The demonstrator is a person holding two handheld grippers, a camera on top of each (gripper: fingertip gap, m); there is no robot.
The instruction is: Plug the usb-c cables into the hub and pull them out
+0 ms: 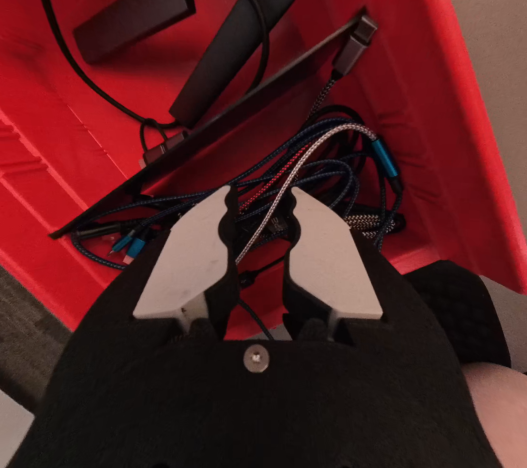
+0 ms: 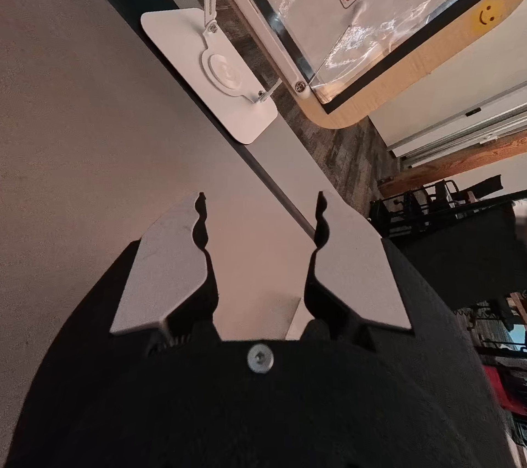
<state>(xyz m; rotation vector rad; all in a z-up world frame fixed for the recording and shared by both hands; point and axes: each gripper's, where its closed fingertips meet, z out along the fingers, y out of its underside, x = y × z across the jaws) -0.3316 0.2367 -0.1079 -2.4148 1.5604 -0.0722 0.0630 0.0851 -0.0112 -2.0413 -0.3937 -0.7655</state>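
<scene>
In the left wrist view a red bin (image 1: 413, 112) is split by a dark divider (image 1: 228, 118). The far compartment holds two dark hubs, one (image 1: 134, 15) at the upper left and one (image 1: 242, 26) lying diagonally, each with a black lead. The near compartment holds a tangle of braided cables (image 1: 313, 169), with blue (image 1: 383, 158) and grey (image 1: 350, 49) plugs. My left gripper (image 1: 262, 193) is open just above the tangle; a silver braided cable (image 1: 273, 206) runs between its fingers, not pinched. My right gripper (image 2: 261, 195) is open and empty over a pale tabletop (image 2: 85, 112).
In the right wrist view a white plate with a round fitting (image 2: 211, 75) sits at the table edge. Beyond it are a patterned floor, a wood-edged table with a clear sheet (image 2: 385, 26), and dark racks (image 2: 442, 226) at the right. A person's forearm (image 1: 496, 411) shows beside the left gripper. The grippers' ends are close to 45 cm from one another.
</scene>
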